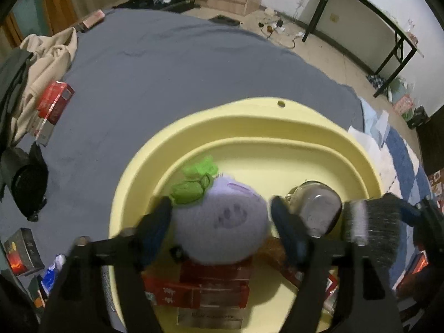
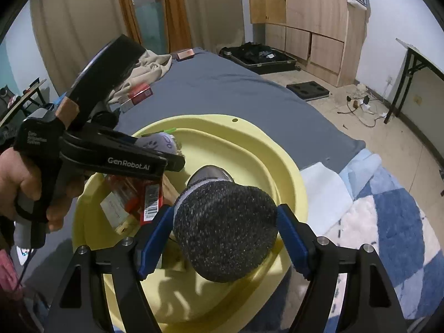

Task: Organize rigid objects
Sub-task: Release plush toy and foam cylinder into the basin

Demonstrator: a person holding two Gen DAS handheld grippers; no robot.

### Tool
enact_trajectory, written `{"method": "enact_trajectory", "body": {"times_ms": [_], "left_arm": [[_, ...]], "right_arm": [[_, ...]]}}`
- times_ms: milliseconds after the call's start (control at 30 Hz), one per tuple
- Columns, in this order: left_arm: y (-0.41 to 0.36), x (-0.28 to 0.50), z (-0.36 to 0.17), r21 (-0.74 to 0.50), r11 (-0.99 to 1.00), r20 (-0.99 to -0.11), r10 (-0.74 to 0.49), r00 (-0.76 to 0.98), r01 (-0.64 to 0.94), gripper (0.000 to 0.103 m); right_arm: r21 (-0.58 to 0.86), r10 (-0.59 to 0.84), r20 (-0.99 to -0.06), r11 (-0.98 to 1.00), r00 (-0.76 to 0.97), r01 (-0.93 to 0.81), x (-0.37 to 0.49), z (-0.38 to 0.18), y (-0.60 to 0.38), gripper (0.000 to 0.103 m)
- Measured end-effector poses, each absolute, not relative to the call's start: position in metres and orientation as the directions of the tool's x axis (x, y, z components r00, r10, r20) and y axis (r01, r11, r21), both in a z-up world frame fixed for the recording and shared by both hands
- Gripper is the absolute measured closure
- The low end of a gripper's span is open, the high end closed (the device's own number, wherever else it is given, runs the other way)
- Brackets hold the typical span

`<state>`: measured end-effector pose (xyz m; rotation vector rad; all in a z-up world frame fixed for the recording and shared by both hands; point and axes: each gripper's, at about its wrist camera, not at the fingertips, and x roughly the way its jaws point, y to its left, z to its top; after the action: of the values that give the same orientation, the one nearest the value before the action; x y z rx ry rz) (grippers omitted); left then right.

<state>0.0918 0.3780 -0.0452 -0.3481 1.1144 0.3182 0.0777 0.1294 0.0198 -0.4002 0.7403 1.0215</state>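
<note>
Yellow basin (image 1: 280, 116) rim bare at 12 o'clock; my left gripper (image 1: 219, 222) clamps purple plush (image 1: 222, 222), right gripper (image 2: 224, 233) clamps grey brush (image 2: 224, 230)

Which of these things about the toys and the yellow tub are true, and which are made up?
1. The left gripper holds a purple plush toy with green leaves. True.
2. The right gripper is empty. False: it is shut on a dark grey fuzzy object.
3. Both grippers are over a yellow basin. True.
4. The basin sits on the bare floor. False: it rests on a bed with a grey sheet.
5. Red boxes lie inside the basin. True.
6. The basin is blue. False: it is pale yellow.
</note>
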Motion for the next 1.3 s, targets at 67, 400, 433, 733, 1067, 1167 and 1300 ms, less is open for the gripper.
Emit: {"method": "enact_trajectory", "body": {"times_ms": [67, 400, 433, 733, 1067, 1167, 1300], "left_arm": [[0.381, 0.085, -0.035, -0.118, 0.899, -0.895, 0.088, 0.438, -0.421, 0.013], [0.367, 0.075, 0.032, -0.135, 0.921, -0.829, 0.098, 0.551, -0.366, 0.000], [0.351, 0.080, 0.040, -0.127, 0.935, -0.820, 0.088, 0.565, -0.330, 0.000], [0.198, 0.132, 0.043, -0.152, 0.988, -0.810, -0.125, 0.573, 0.000, 0.000], [0.064, 0.156, -0.001, -0.206, 0.939, -0.812, -0.321, 0.488, 0.276, 0.000], [0.041, 0.156, -0.006, -0.180, 0.921, -0.808, -0.339, 0.483, 0.344, 0.000], [0.026, 0.163, -0.014, -0.157, 0.923, -0.813, -0.323, 0.485, 0.351, 0.000]], "right_arm": [[0.042, 0.617, -0.727, 0.476, 0.300, -0.878, 0.077, 0.018, 0.132, 0.023], [0.201, 0.701, -0.627, 0.566, 0.339, -0.799, 0.087, 0.056, 0.056, 0.000], [0.202, 0.701, -0.617, 0.581, 0.358, -0.789, 0.087, 0.062, 0.044, 0.000], [0.199, 0.536, -0.581, 0.823, 0.612, -0.532, 0.085, 0.093, -0.146, 0.000], [0.286, 0.405, -0.727, 0.913, 0.555, -0.292, 0.100, 0.069, -0.223, 0.000], [0.313, 0.412, -0.758, 0.910, 0.505, -0.273, 0.113, 0.068, -0.218, 0.003], [0.291, 0.377, -0.799, 0.924, 0.467, -0.248, 0.151, 0.062, -0.212, 0.020]]}}
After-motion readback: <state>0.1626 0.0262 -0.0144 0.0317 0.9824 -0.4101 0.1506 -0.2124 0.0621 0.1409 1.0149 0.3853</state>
